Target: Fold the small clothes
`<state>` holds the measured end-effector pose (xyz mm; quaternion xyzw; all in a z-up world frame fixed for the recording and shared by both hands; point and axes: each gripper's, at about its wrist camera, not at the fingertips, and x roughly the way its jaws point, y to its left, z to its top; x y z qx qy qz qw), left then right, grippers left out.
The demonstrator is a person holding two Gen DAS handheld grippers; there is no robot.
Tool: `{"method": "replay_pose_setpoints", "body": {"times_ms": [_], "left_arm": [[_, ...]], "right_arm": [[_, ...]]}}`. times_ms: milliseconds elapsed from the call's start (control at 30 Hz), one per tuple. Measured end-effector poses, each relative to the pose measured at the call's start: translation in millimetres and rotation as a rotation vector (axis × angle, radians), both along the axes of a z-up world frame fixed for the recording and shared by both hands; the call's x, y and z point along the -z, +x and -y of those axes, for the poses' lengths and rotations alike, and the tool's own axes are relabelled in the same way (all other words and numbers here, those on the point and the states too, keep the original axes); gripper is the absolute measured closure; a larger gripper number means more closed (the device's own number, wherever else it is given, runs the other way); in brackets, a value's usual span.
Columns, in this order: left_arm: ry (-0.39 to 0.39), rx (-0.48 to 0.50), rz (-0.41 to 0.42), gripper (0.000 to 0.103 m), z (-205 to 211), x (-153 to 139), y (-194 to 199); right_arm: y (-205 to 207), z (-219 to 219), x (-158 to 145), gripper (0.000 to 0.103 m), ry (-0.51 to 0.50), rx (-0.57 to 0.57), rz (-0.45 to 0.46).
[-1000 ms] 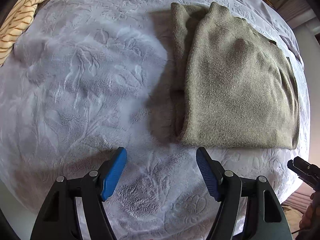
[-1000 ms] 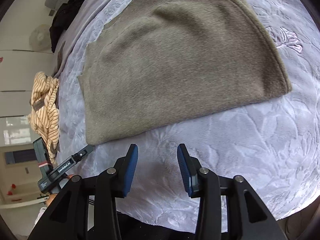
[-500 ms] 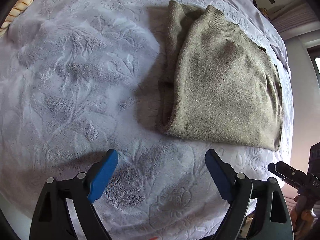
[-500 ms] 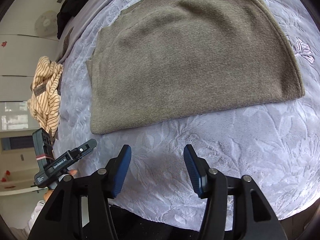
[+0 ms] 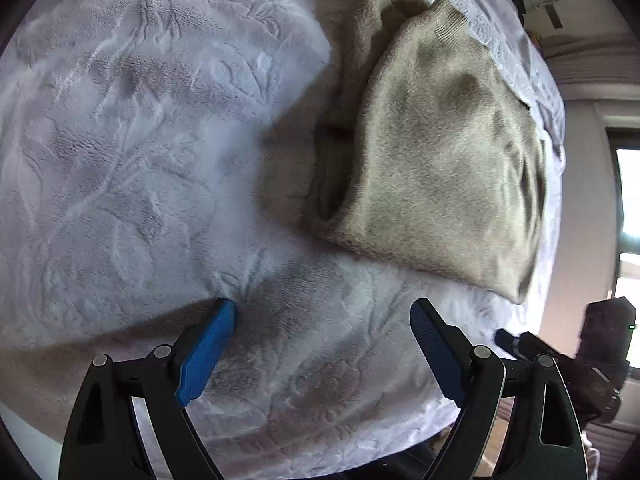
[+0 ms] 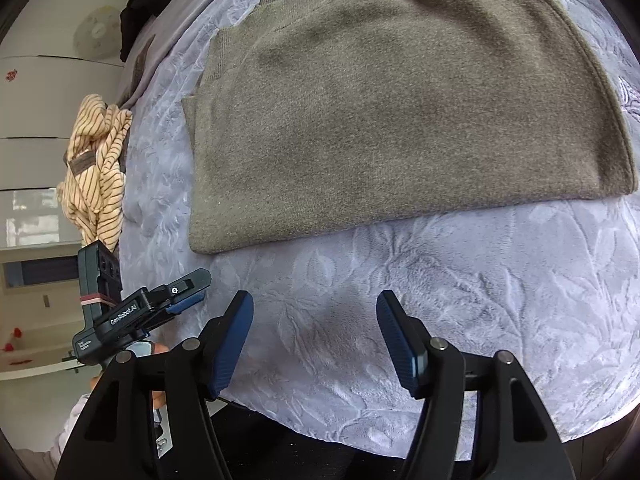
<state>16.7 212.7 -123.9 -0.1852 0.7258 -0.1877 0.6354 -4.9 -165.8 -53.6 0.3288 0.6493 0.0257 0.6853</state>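
Bed [image 5: 140, 140] takes up most of both views, covered in a pale lavender plush blanket [image 6: 460, 280] embossed with leaves. Olive-grey knit sweater [image 6: 400, 100] lies folded flat on the blanket, ahead of both tongs, touched by neither; in the left wrist view a sleeve end and ribbed edge poke out at its far left side. Striped cream-and-brown garment [image 6: 96, 168] sits crumpled at the bed's edge, well apart from the sweater. Dark clothing [image 6: 148, 4] bunched at the far end of the bed. Left tongs [image 5: 324, 316] spread wide, nothing between the blue pads, over bare blanket near the sweater's near-left corner. Right tongs [image 6: 316, 312] opening, nothing between them, over bare blanket just short of the sweater's near edge.
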Motion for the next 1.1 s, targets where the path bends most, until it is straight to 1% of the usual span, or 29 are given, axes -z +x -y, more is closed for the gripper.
{"method": "replay_pose_setpoints", "body": {"times_ms": [100, 133, 233, 267, 333, 433, 633, 733, 767, 800, 833, 900, 933, 967, 1033, 1100], "left_arm": [[-0.083, -0.042, -0.007, 0.013, -1.0, -3.6, 1.5], [-0.123, -0.066, -0.010, 0.013, -1.0, -4.5, 2.3], [-0.203, -0.119, -0.019, 0.013, 2.9, -4.6, 5.5], [-0.212, -0.125, -0.018, 0.013, 6.9, -5.7, 5.7], [-0.207, -0.123, -0.008, 0.013, 15.1, -6.2, 6.0], [-0.213, -0.128, -0.003, 0.013, 21.1, -4.8, 6.0], [-0.278, -0.204, -0.032, 0.013, 25.8, 5.4, 2.5], [-0.285, -0.199, -0.015, 0.013, 34.7, 5.7, 0.8], [-0.286, -0.198, -0.014, 0.013, 37.9, 6.8, 0.0], [-0.286, -0.200, -0.013, 0.013, 41.8, 8.0, -0.6], [-0.286, -0.204, -0.014, 0.013, 44.8, 10.2, -1.1], [-0.285, -0.220, -0.018, 0.013, 50.3, 14.8, -1.3], [-0.288, -0.234, -0.020, 0.013, 52.0, 16.5, -1.0], [-0.302, -0.253, -0.017, 0.013, 53.3, 17.0, -0.1], [-0.323, -0.279, -0.006, 0.013, 55.7, 15.9, 1.5], [-0.364, -0.328, -0.003, 0.013, 57.0, 15.5, 5.3]], "right_arm": [[3.7, -4.5, 6.5, 0.035, 0.021, 0.000, -0.006], [4.6, -5.4, 8.4, 0.035, 0.028, 0.002, -0.007], [8.5, -6.9, 17.7, 0.035, 0.080, 0.026, -0.008], [10.0, -7.7, 20.2, 0.035, 0.095, 0.036, -0.007], [12.7, -7.4, 26.5, 0.035, 0.132, 0.062, -0.003], [18.3, -3.8, 39.9, 0.035, 0.203, 0.125, 0.005], [26.8, 5.7, 65.6, 0.035, 0.325, 0.251, 0.019], [27.8, 11.9, 76.5, 0.035, 0.393, 0.329, 0.034], [28.0, 13.8, 79.5, 0.037, 0.415, 0.351, 0.040], [28.6, 15.6, 81.7, 0.047, 0.429, 0.370, 0.044], [29.0, 17.1, 82.9, 0.054, 0.438, 0.383, 0.050], [30.9, 20.6, 84.7, 0.086, 0.434, 0.398, 0.056], [31.5, 22.2, 84.1, 0.090, 0.432, 0.402, 0.062], [32.3, 24.6, 81.5, 0.092, 0.439, 0.405, 0.083], [35.2, 25.2, 71.4, 0.092, 0.458, 0.387, 0.132], [39.3, 25.3, 56.3, 0.093, 0.469, 0.338, 0.185]]}}
